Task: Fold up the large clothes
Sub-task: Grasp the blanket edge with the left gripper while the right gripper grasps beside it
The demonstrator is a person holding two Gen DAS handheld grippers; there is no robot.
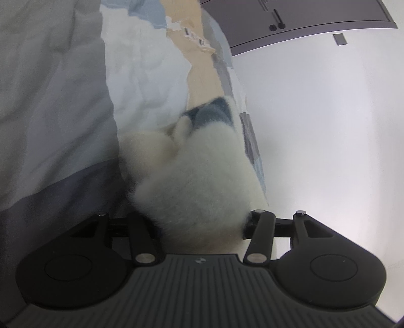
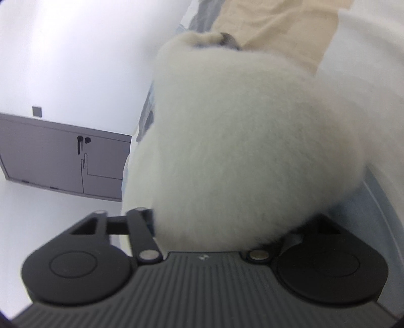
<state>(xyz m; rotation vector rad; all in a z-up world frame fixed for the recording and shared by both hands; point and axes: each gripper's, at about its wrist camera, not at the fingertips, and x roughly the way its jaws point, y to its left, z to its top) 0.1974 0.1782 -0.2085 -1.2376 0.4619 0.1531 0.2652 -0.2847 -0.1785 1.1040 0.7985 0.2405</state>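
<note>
- Seen from the left wrist, a rumpled grey bedsheet (image 1: 50, 101) lies left of the fleece garment (image 1: 197, 181), with a crinkled pale-blue, tan and white patchwork cover (image 1: 151, 83) just above the fleece.
- The garment is thick, cream and fuzzy, with a dark blue-grey patch at its far end; its long axis runs away from the camera, up the frame.
- The left gripper (image 1: 202, 224) points slightly downward and is clamped on the near end of the garment, which fills the gap between its black jaws.
- Right of the fleece: a plain white wall (image 1: 315, 126) and a grey cabinet (image 1: 290, 22).
- In the right wrist view, a blurred bulge of the garment (image 2: 240, 151) bunches into the right gripper (image 2: 214, 234); its pads are hidden, so I cannot tell whether it grips.
</note>
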